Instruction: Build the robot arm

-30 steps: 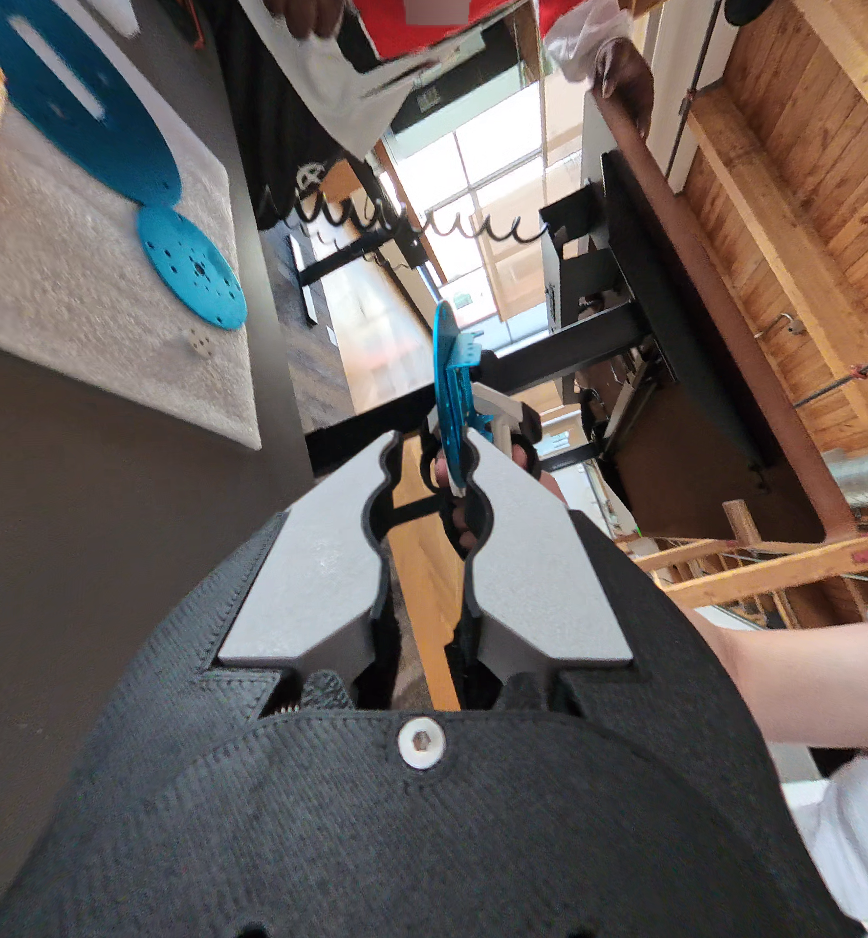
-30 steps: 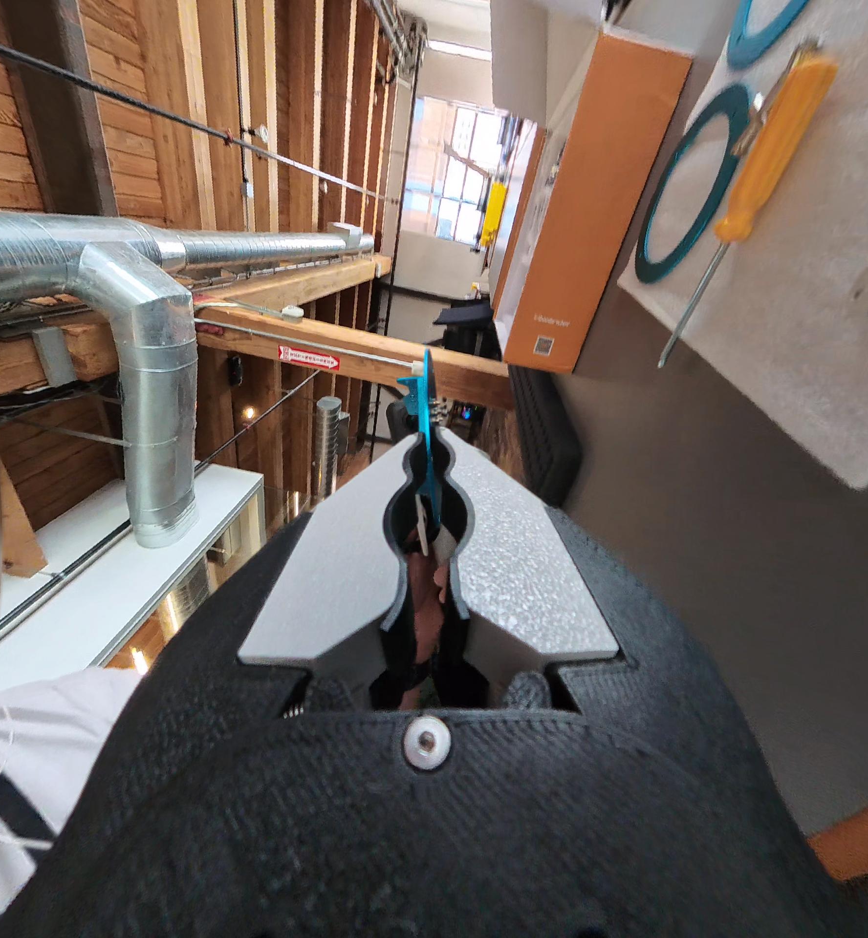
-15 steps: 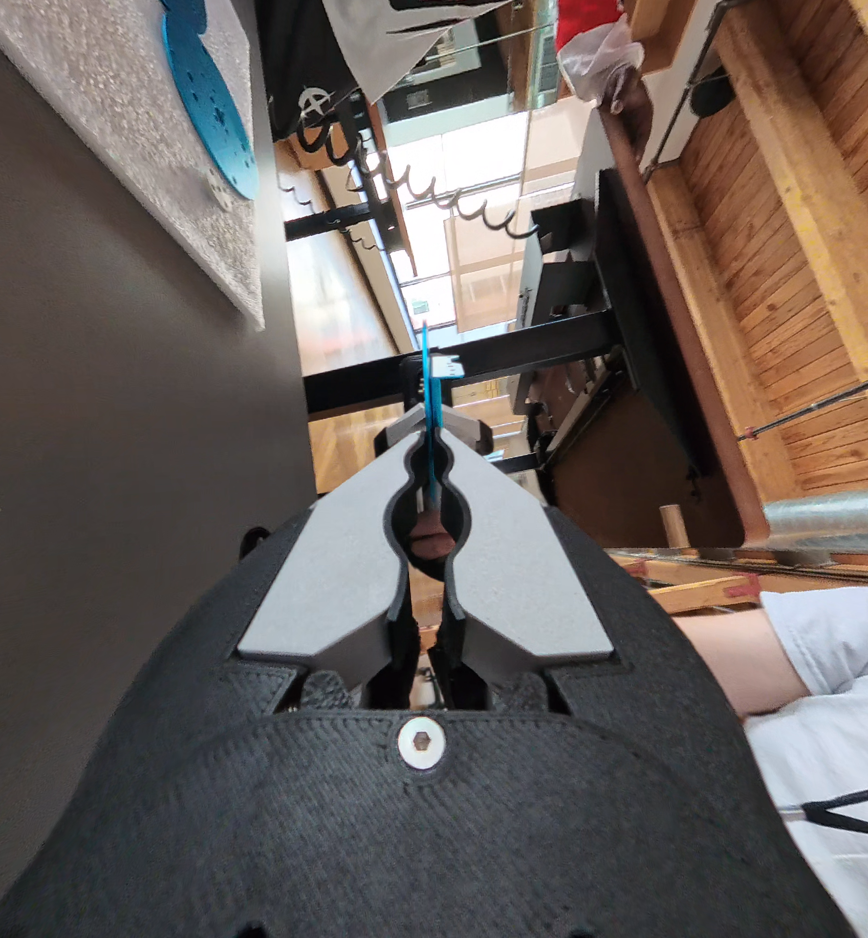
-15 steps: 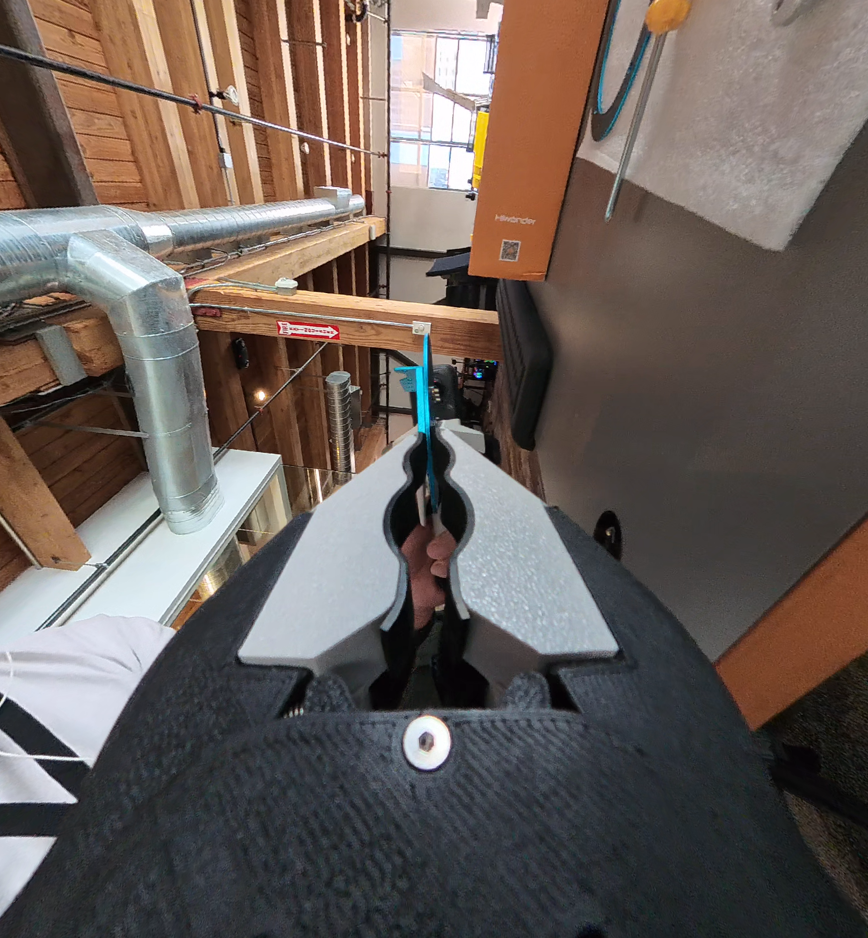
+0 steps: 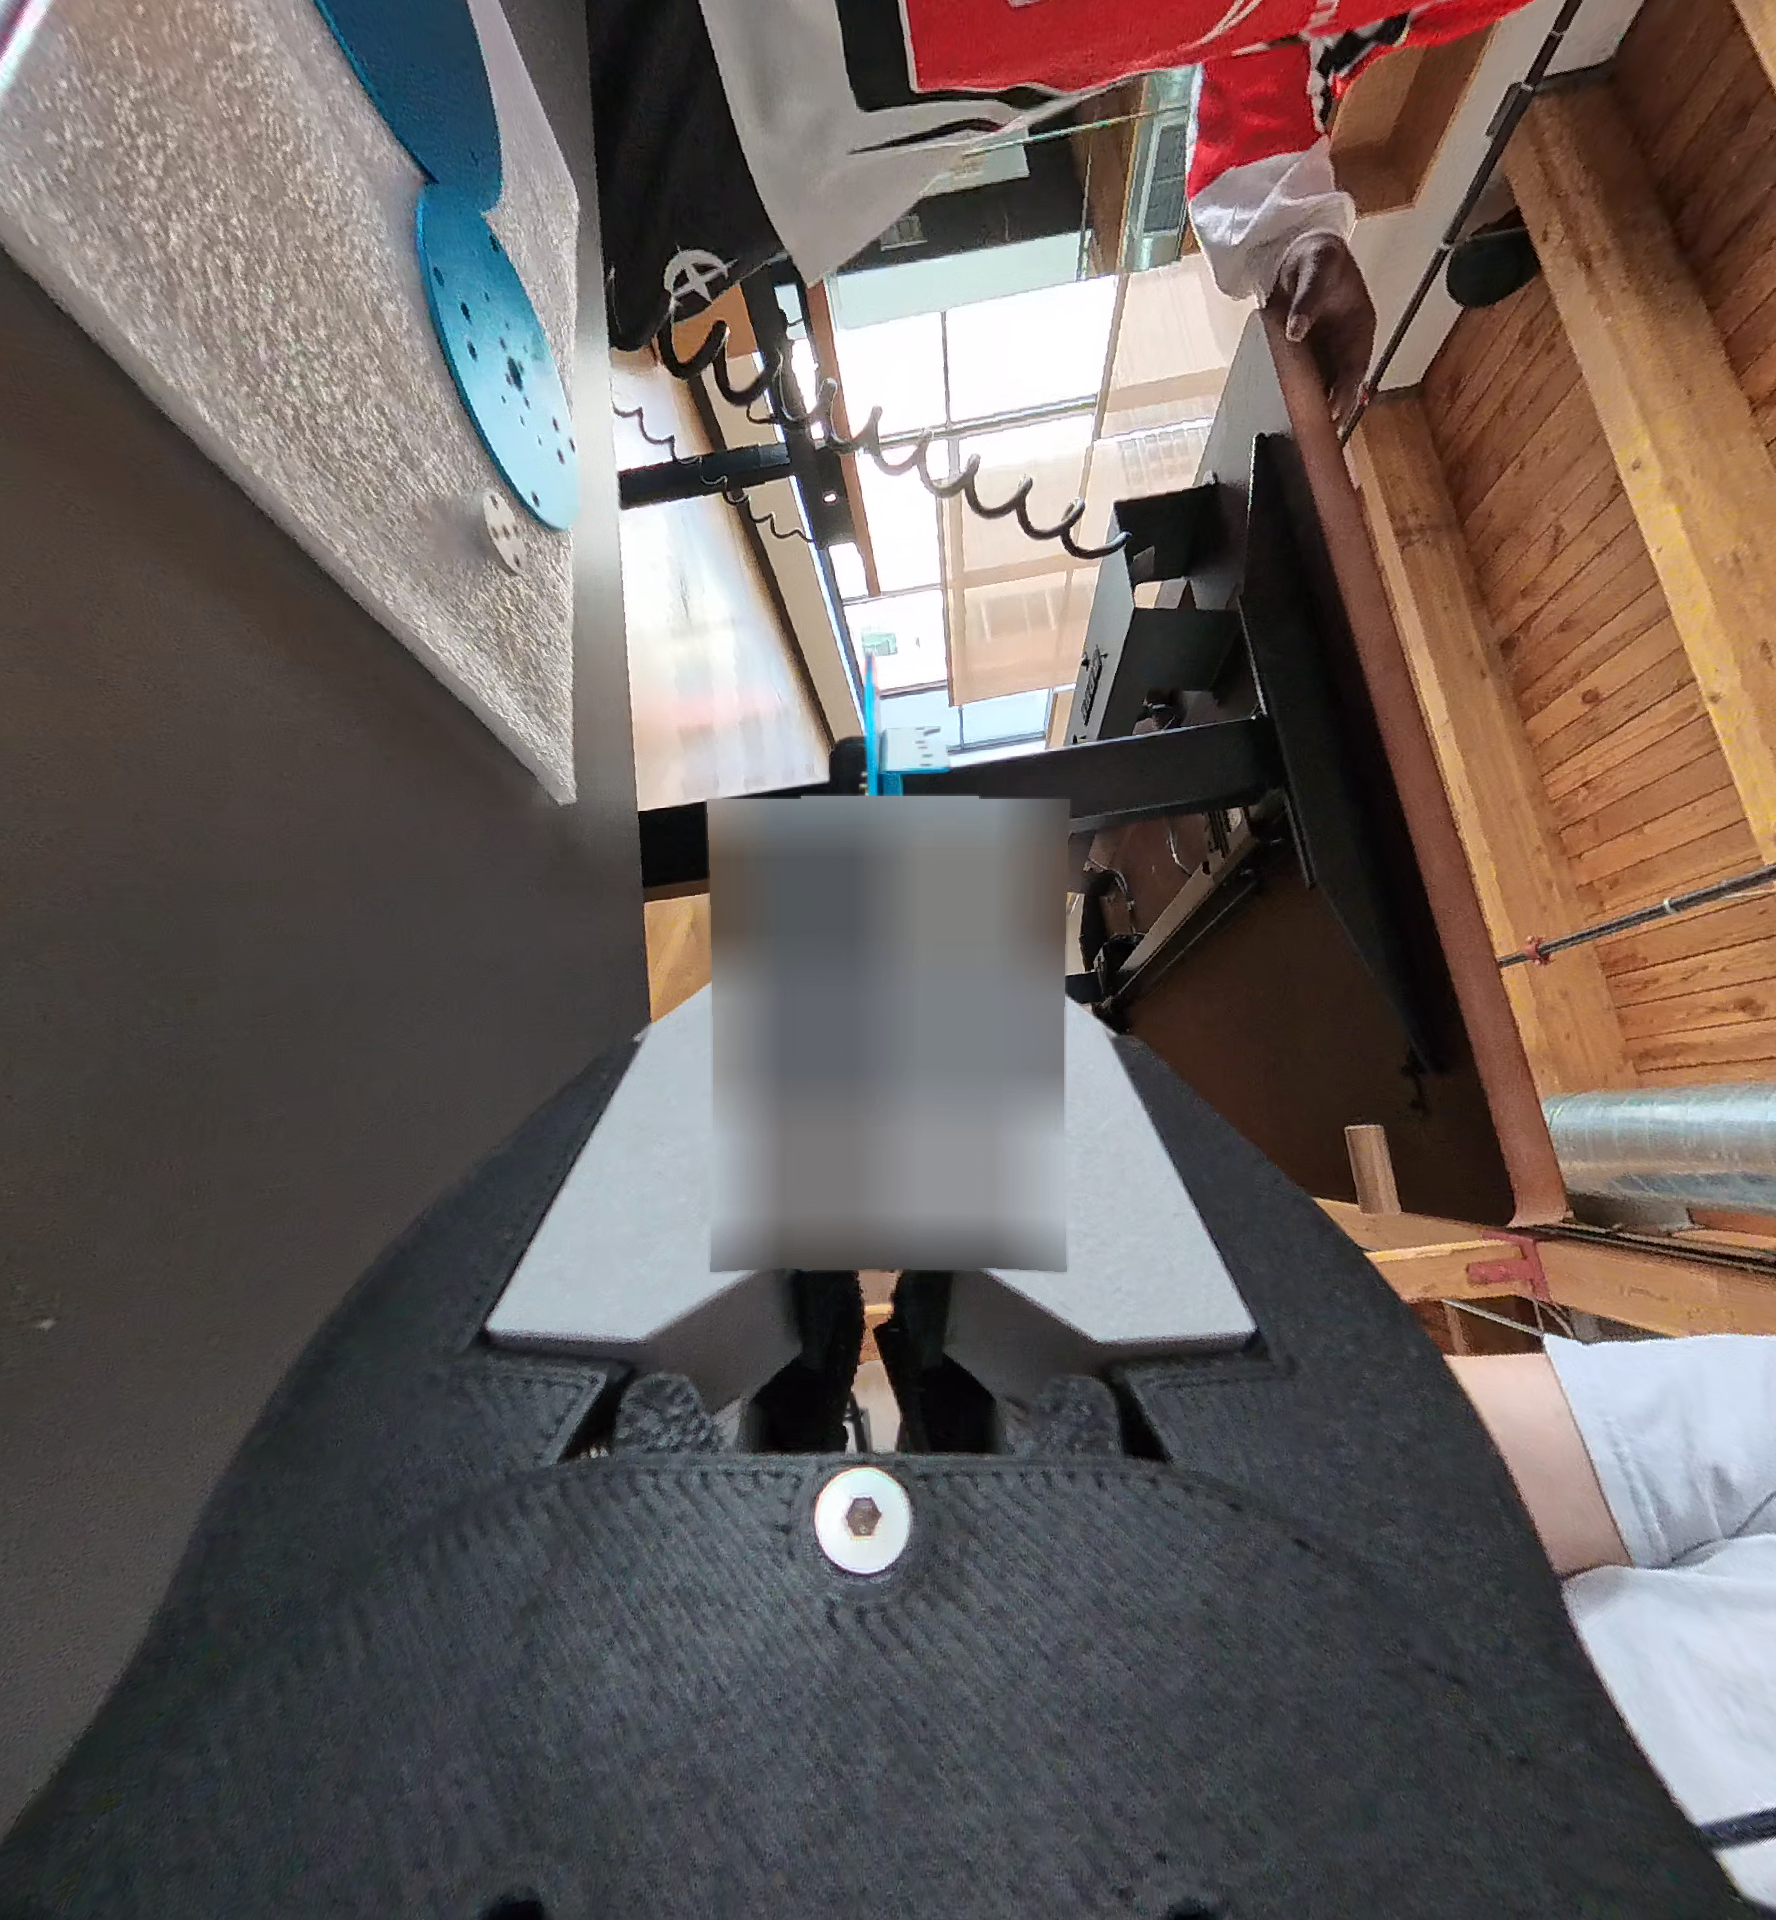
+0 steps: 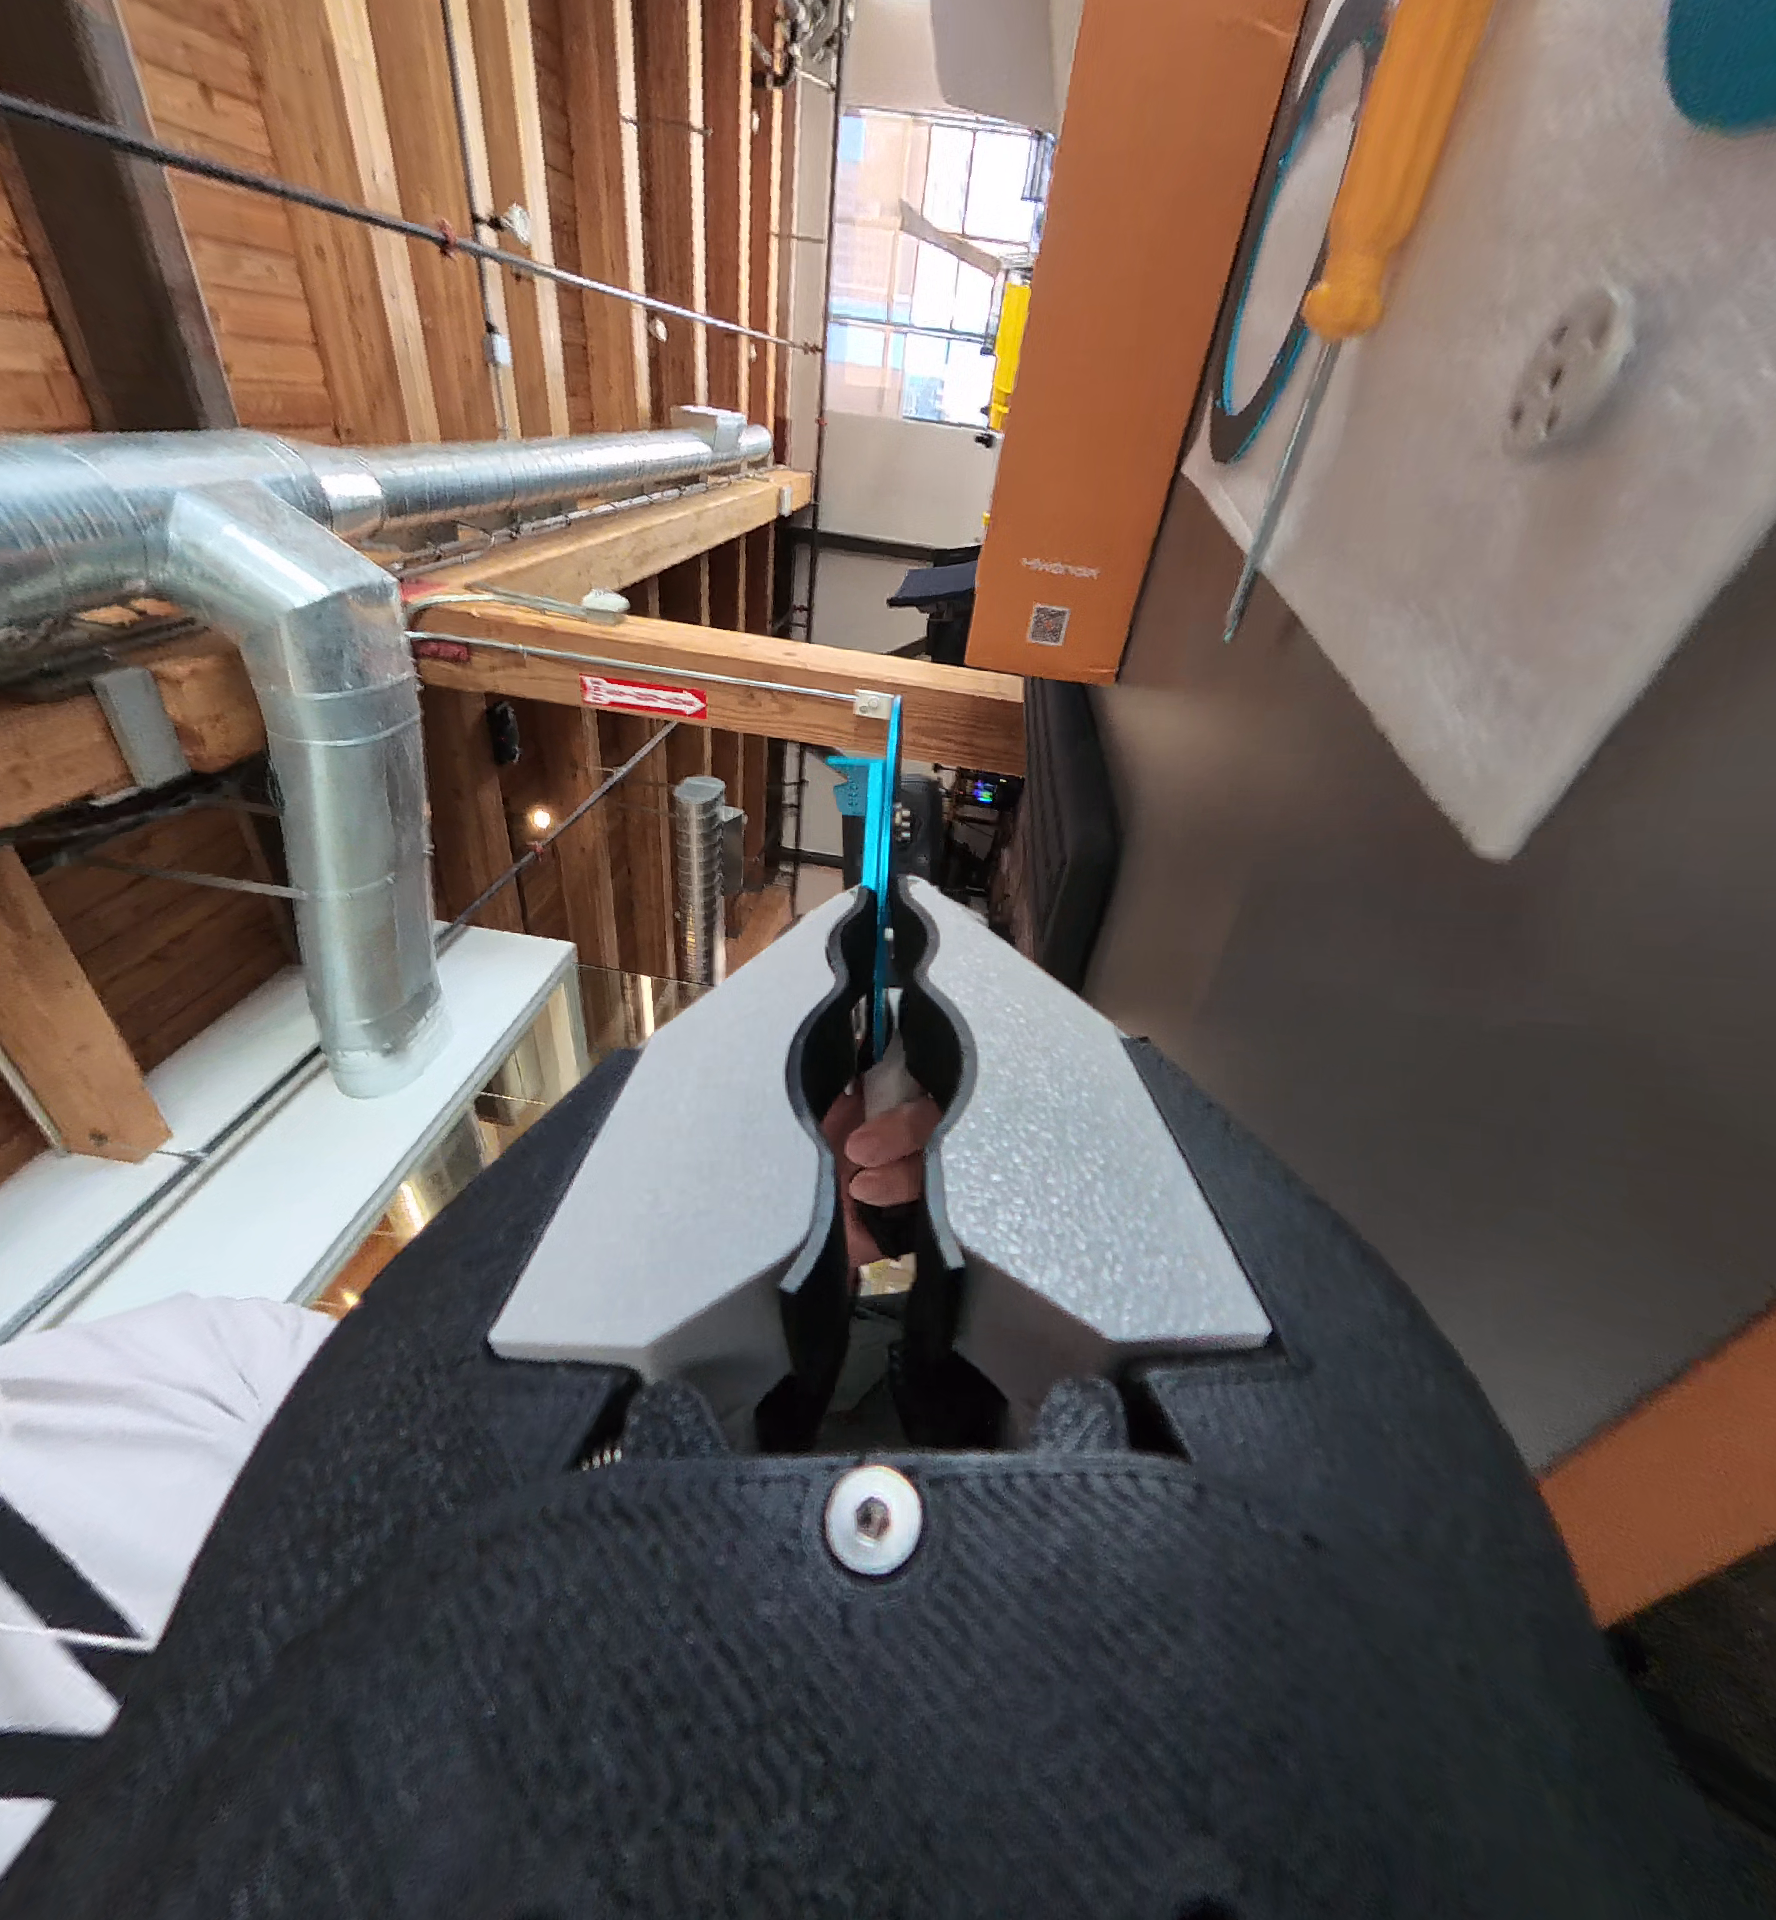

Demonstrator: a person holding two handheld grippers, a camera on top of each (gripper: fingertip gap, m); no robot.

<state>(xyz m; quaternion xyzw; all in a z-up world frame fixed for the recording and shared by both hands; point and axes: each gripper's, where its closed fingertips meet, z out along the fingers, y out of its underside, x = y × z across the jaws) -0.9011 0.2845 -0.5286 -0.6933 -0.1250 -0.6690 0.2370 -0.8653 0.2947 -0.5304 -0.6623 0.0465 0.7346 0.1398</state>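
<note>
A thin blue metal plate [image 6: 879, 810] with a small bracket on one side is held edge-on in the air, beside the grey table [image 6: 1486, 1039]. My right gripper [image 6: 884, 899] is shut on it. Beyond it I see a hand [image 6: 879, 1148] on the other gripper. In the left wrist view the same blue plate [image 5: 871, 717] sticks out past my left gripper [image 5: 879, 894]. A blurred patch hides its fingertips, but the fingers [image 5: 635, 1195] stand close together, as they did when shut on the plate.
A white foam mat [image 5: 240, 312] on the table carries a blue holed disc [image 5: 499, 364] and a small white disc [image 5: 503, 530]. In the right wrist view it holds a yellow-handled screwdriver [image 6: 1383, 177] and a blue ring [image 6: 1268, 312]. An orange box [image 6: 1102, 364] stands behind. A person [image 5: 1071, 62] stands opposite. The grippers' ends are close to 5 cm from one another.
My left gripper closed from open onto the blue plate that the right gripper was holding. Both views have since swung so that more of the mat shows.
</note>
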